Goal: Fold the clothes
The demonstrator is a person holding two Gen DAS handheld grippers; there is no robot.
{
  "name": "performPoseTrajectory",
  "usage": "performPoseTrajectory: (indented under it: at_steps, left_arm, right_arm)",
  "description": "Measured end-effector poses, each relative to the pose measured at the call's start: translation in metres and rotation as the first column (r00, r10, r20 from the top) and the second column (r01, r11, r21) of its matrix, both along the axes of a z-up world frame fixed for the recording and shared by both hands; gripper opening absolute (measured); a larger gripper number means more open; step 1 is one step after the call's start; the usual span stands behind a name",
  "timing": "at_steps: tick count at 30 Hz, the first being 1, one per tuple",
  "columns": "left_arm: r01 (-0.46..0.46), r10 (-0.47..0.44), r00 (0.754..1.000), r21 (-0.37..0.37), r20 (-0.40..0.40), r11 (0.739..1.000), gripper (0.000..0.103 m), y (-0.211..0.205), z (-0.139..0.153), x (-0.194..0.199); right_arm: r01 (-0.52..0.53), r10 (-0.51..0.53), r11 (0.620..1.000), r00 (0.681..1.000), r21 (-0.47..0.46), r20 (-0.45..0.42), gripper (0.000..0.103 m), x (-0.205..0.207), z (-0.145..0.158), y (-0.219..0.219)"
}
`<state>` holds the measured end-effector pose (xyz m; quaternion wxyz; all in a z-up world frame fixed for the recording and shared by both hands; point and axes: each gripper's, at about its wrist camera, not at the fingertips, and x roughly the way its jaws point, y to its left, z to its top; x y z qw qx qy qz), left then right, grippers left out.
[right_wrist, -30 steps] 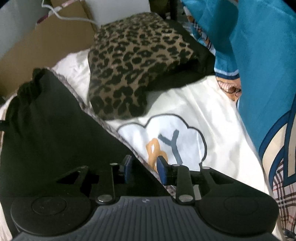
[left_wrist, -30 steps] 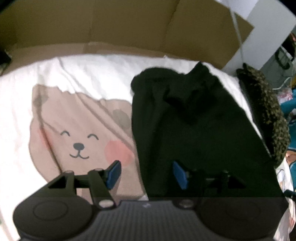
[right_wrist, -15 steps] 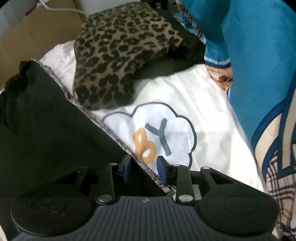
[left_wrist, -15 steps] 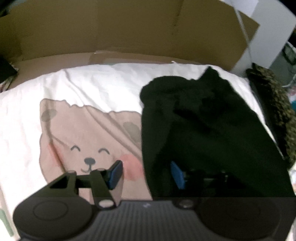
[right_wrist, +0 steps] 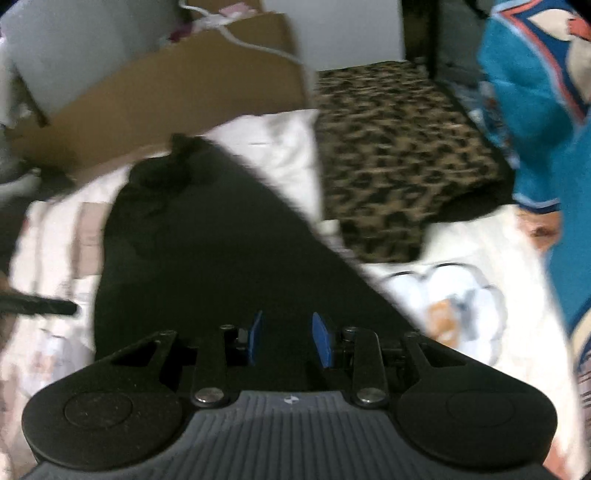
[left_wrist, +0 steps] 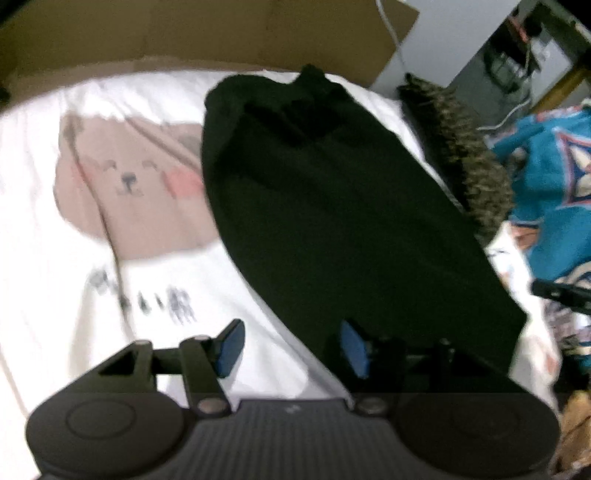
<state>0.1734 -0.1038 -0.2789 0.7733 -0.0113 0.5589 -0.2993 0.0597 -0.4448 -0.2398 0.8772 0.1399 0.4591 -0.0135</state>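
A black garment point(left_wrist: 332, 206) lies flat on the white bed sheet point(left_wrist: 44, 258), long and narrow, with its bunched end at the far side. It also shows in the right wrist view point(right_wrist: 207, 251). My left gripper point(left_wrist: 291, 347) is open and empty above the garment's near left edge. My right gripper point(right_wrist: 286, 339) is open and empty above the garment's near end. Both views are blurred by motion.
The sheet has a pink bear print point(left_wrist: 125, 177) left of the garment and a cloud print point(right_wrist: 443, 299) on its right. A leopard-print cloth point(right_wrist: 399, 147) and a teal patterned blanket point(right_wrist: 535, 122) lie to the right. A cardboard panel point(left_wrist: 184, 33) stands behind the bed.
Both grippers have pulled back and up from the garment, so more of it shows. The right gripper has opened wider and shifted left over the black cloth.
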Motion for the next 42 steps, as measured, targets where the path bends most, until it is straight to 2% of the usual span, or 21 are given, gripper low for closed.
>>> performPoseTrajectory:
  at_steps: [6, 8, 11, 18, 21, 28, 30, 32, 35, 39, 42]
  left_arm:
    - [-0.028, 0.026, 0.998, -0.037, -0.049, 0.999, 0.059, 0.02, -0.005, -0.032]
    - [-0.055, 0.051, 0.996, -0.044, -0.077, 0.998, 0.052, 0.026, -0.009, -0.038]
    - [-0.086, 0.075, 0.986, -0.07, -0.151, 0.994, 0.049, 0.033, -0.019, -0.044]
    - [-0.06, 0.03, 0.966, -0.111, -0.255, 0.992, 0.049, 0.02, -0.04, -0.049]
    - [-0.063, 0.016, 0.952, -0.145, -0.306, 0.987, 0.049, 0.012, -0.046, -0.051]
    - [-0.036, -0.033, 0.933, -0.185, -0.359, 0.982, 0.049, -0.011, -0.059, -0.064]
    - [-0.047, -0.042, 0.923, -0.219, -0.383, 0.975, 0.046, -0.011, -0.062, -0.068]
    - [-0.061, -0.056, 0.912, -0.269, -0.407, 0.961, 0.034, -0.009, -0.06, -0.069]
    - [-0.079, -0.07, 0.904, -0.326, -0.422, 0.942, 0.034, -0.01, -0.055, -0.068]
    - [-0.09, -0.079, 0.898, -0.356, -0.433, 0.93, 0.034, -0.014, -0.051, -0.064]
    - [-0.093, -0.089, 0.894, -0.377, -0.438, 0.922, 0.034, -0.02, -0.047, -0.061]
  right_arm:
    - [-0.077, 0.078, 0.995, 0.997, 0.065, -0.011, 0.037, 0.005, 0.0, 0.047]
    - [-0.111, 0.113, 0.991, 0.993, 0.074, -0.015, 0.037, 0.006, -0.002, 0.063]
    - [-0.169, 0.171, 0.983, 0.985, 0.074, -0.019, 0.037, 0.003, -0.003, 0.083]
    - [-0.258, 0.263, 0.963, 0.963, 0.074, -0.066, 0.037, -0.015, -0.013, 0.115]
    - [-0.311, 0.316, 0.948, 0.944, 0.062, -0.1, 0.037, -0.029, -0.024, 0.128]
    - [-0.453, 0.45, 0.891, 0.879, 0.02, -0.154, 0.037, -0.054, -0.041, 0.154]
    - [-0.467, 0.463, 0.884, 0.872, 0.016, -0.158, 0.037, -0.056, -0.042, 0.157]
    - [-0.476, 0.472, 0.879, 0.867, 0.013, -0.159, 0.037, -0.058, -0.042, 0.159]
    - [-0.49, 0.485, 0.871, 0.86, 0.007, -0.16, 0.037, -0.06, -0.042, 0.162]
    - [-0.509, 0.502, 0.861, 0.849, 0.0, -0.162, 0.04, -0.062, -0.042, 0.165]
    - [-0.538, 0.527, 0.841, 0.838, -0.05, -0.144, 0.051, -0.061, -0.037, 0.175]
